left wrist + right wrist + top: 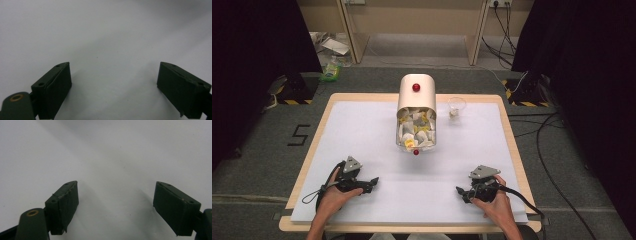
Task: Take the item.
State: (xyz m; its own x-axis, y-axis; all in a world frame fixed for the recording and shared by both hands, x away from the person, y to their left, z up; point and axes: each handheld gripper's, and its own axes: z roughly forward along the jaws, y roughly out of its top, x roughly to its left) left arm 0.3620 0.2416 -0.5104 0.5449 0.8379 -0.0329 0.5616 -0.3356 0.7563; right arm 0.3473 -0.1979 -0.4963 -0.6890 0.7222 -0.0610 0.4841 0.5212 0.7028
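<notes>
The bin (416,112) lay on its side at the middle of the sheet (362,125), its open mouth turned toward you and packed with crumpled white and yellow paper (414,131). A red knob (416,87) sat on its upturned side, and a second red knob (416,152) showed at the near rim of the mouth. Just to the right of the bin stood a small clear cup (456,108), apart from it.

Your left gripper (371,183) rested low on the near left part of the sheet, well apart from the bin; its jaws stood wide — nothing between them but bare white surface (110,50), as the left gripper view showed. Your right gripper (462,194) rested on the near right part of the sheet, likewise far from the bin, jaws spread and empty over bare surface (115,165) in the right gripper view. Each hand — left hand (333,196), right hand (498,202) — gripped its tool from behind. The sheet covered a wooden table (507,125).
</notes>
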